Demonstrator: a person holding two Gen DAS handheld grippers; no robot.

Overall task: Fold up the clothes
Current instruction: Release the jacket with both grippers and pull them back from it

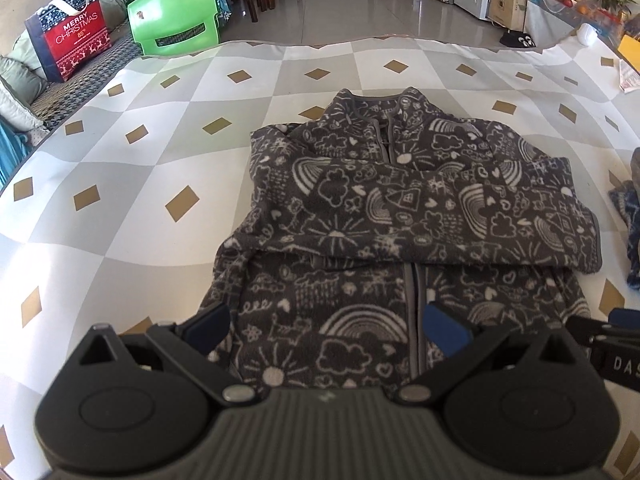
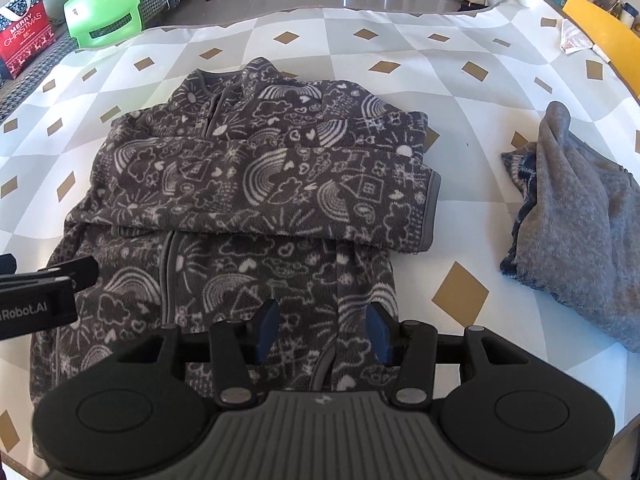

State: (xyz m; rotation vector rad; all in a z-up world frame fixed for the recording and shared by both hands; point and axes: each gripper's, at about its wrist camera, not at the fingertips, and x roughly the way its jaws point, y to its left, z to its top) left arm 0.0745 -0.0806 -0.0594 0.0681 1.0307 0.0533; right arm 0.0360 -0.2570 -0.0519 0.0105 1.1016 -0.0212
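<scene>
A dark grey fleece jacket (image 1: 400, 208) with white rainbow and cloud doodles lies front up on the checked tablecloth (image 1: 160, 152), collar at the far end, both sleeves folded across the chest. It also shows in the right wrist view (image 2: 248, 184). My left gripper (image 1: 326, 330) is open, its blue pads spread wide over the left part of the hem. My right gripper (image 2: 323, 334) is open over the right part of the hem. Neither holds cloth. The right gripper's body shows at the left view's right edge (image 1: 608, 344), and the left gripper's body at the right view's left edge (image 2: 40, 292).
A crumpled grey fleece garment (image 2: 576, 216) lies on the table to the right of the jacket. A green plastic chair (image 1: 176, 20) and a red Christmas bag (image 1: 72, 36) stand beyond the far left edge. A yellow object (image 2: 604, 36) and papers (image 2: 574, 40) lie at the far right.
</scene>
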